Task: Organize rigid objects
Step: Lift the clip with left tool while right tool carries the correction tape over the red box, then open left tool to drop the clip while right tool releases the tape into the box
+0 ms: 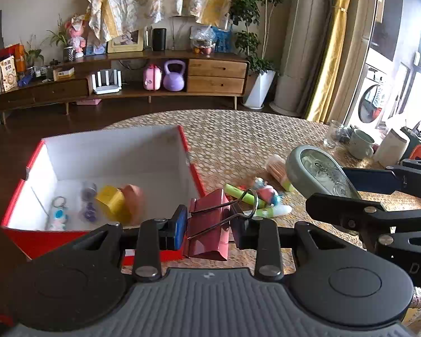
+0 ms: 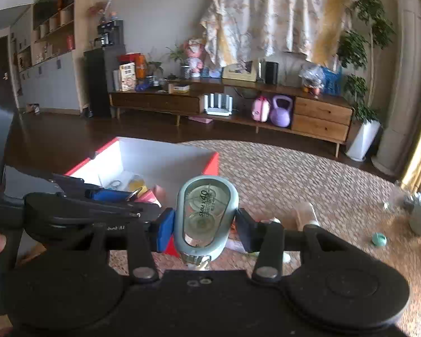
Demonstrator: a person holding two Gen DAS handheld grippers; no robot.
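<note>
My left gripper (image 1: pixel 209 226) is shut on a dark red binder clip (image 1: pixel 207 224) with wire handles, held above the near right corner of the red box (image 1: pixel 103 151). Inside the white-lined box lie a yellow block (image 1: pixel 111 200), an orange piece (image 1: pixel 133 199), a blue keyring figure (image 1: pixel 58 216) and a purple item (image 1: pixel 88 210). My right gripper (image 2: pixel 203 229) is shut on a grey-green correction tape dispenser (image 2: pixel 206 216), seen at the right in the left wrist view as the same dispenser (image 1: pixel 315 174). The left gripper (image 2: pixel 115 196) shows beside it over the red box (image 2: pixel 160 158).
Green markers (image 1: pixel 244 196), a small colourful figure (image 1: pixel 266 192) and an orange tube (image 1: pixel 278 168) lie on the woven tablecloth (image 1: pixel 238 140). A mug (image 1: pixel 360 143), a glass (image 1: pixel 332 133) and a white container (image 1: pixel 391 147) stand at the table's right edge. A small teal ball (image 2: pixel 379 238) lies right.
</note>
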